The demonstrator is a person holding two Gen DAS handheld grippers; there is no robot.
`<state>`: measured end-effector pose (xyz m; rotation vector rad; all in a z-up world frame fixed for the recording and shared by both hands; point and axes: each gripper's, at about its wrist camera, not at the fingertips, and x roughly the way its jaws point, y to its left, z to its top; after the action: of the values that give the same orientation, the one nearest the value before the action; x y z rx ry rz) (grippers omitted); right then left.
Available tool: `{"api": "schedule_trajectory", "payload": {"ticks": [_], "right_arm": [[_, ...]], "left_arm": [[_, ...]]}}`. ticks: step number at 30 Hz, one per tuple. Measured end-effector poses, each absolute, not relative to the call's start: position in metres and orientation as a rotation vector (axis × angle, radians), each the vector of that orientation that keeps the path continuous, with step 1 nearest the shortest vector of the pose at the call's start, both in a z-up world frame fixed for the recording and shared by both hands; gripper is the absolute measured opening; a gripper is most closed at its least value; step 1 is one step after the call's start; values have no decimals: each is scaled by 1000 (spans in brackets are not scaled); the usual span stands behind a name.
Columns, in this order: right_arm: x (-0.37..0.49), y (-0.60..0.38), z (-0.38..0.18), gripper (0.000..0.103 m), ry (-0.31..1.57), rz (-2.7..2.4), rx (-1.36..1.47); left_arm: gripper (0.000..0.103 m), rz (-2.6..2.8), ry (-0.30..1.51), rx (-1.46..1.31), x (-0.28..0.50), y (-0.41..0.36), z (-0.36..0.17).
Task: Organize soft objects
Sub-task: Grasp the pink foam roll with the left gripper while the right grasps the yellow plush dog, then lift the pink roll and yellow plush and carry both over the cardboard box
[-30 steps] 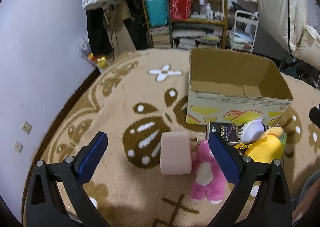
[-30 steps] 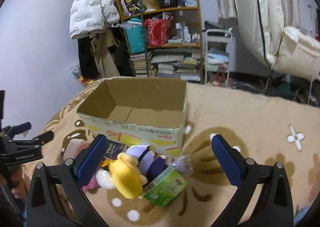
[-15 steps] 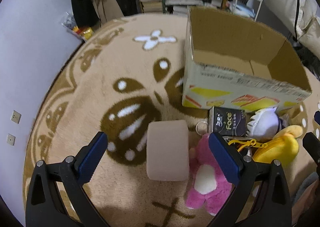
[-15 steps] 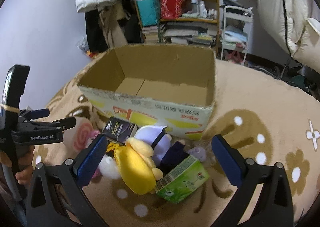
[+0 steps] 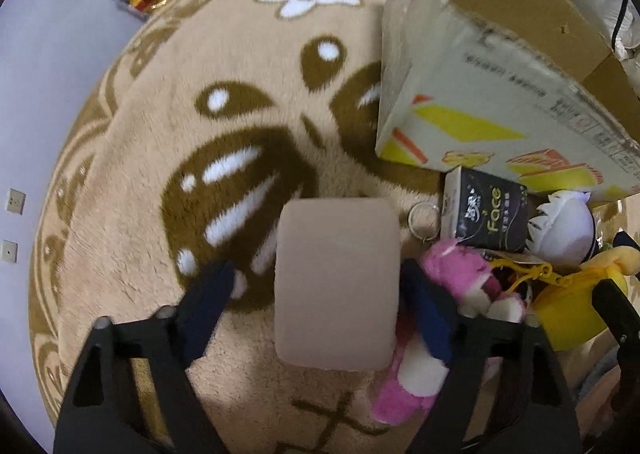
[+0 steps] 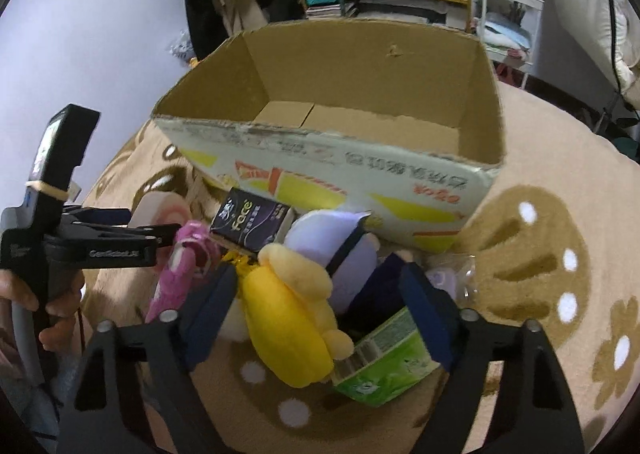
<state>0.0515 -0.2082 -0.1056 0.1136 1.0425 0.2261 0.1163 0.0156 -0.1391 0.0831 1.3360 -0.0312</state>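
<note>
A tan rug (image 5: 248,66) with brown shapes fills both views. In the left view's lower centre, the left gripper (image 5: 316,290) has just been closing around a pink block (image 5: 338,282), pads not yet pressing (right pad very near). In the right view, the right gripper (image 6: 316,286), also just closing, straddles a yellow plush (image 6: 288,326) without contact, below the box (image 6: 360,174).

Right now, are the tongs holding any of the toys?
No, nothing is held yet. The left tongs have been closing around the pink block; the right tongs around the yellow plush. Neither grips.
</note>
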Motion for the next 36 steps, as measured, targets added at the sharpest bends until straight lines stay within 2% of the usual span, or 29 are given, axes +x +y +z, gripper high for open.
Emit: {"api": "schedule_trajectory", "payload": {"ticks": [1,2,3,4,5,8,13,26,31,36], "right_arm": [[51,-207,-105,72,1043,232,113],[51,-206,-105,60,1043,245,118],[51,-206,-105,55,1046,264,126],[50,-205,-104,45,1047,278,131],[50,-204,-104,36,1046,290,133],[45,-201,-97,34,1015,272,103],[36,-207,-78,33,939,243,106],[-7,-209,-4,32,555,136,19],[-9,-210,13,32,476,111,4],[1,-214,25,32,424,109,0]], "left_arm": [[71,-42,1345,65,117,17,-140],[68,-51,1347,53,117,18,-141],[60,-67,1350,32,117,19,-141],[51,-83,1353,11,117,20,-141],[49,-97,1356,-6,117,20,-141],[45,-89,1338,12,113,19,-138],[45,-63,1269,42,97,19,-119],[45,-128,841,78,41,0,-33],[45,-124,671,61,26,2,-7],[45,-139,595,52,27,-5,11]]}}
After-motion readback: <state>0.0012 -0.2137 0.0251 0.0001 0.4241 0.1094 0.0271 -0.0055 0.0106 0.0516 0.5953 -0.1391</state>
